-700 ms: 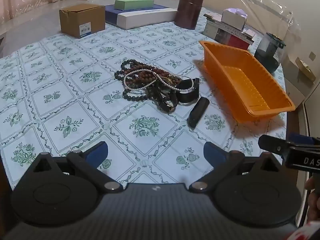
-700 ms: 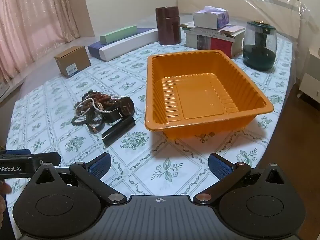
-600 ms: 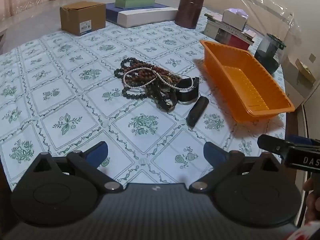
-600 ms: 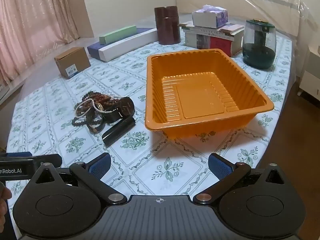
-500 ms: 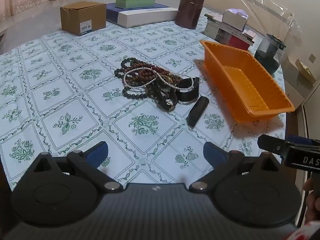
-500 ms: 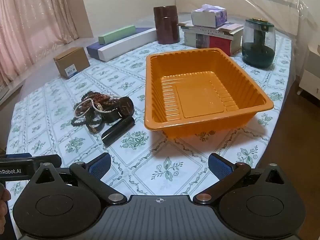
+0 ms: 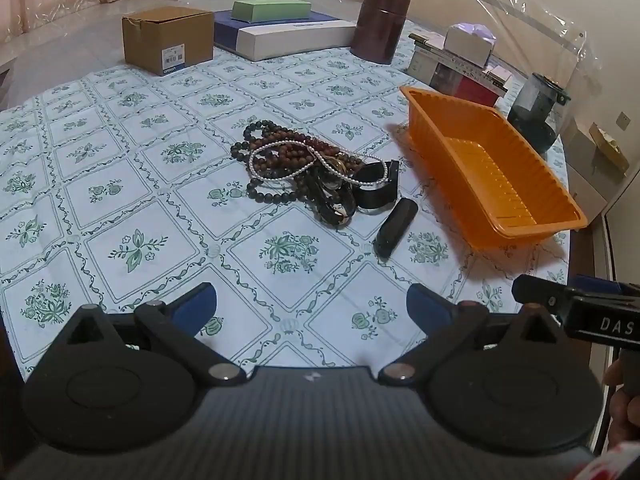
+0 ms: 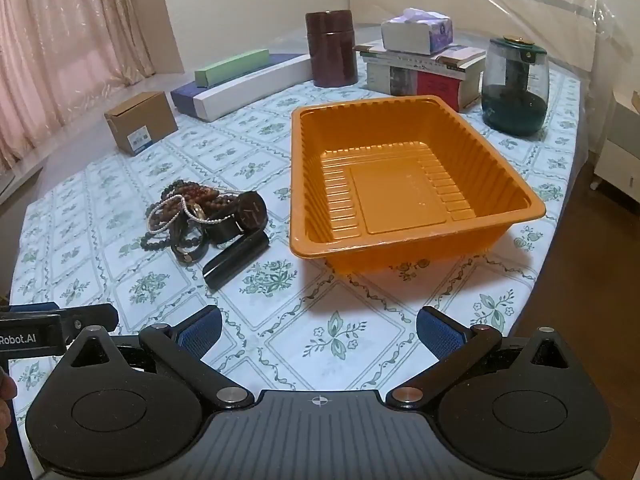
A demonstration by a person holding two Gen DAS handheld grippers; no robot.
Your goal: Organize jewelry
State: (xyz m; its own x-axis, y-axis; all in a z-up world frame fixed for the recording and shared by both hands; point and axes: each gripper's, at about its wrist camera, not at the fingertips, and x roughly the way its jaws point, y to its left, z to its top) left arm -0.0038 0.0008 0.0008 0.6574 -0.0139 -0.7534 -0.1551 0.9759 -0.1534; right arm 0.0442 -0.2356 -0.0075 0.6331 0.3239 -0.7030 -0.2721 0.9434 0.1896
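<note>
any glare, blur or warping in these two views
Left wrist view: sharp, fisheye bends the table edge, plastic sheet catches glare. Right wrist view: sharp, dark corners, orange tray casts a soft shadow toward the camera, curtain glows pink.

Tangled heap of bead bracelets, pearl strand, black watch, slim black case at five o'clock, empty orange tray at three o'clock

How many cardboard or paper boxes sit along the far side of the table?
3: a brown cardboard box at far left, and a green box atop a long blue-and-white box beside it.
</note>
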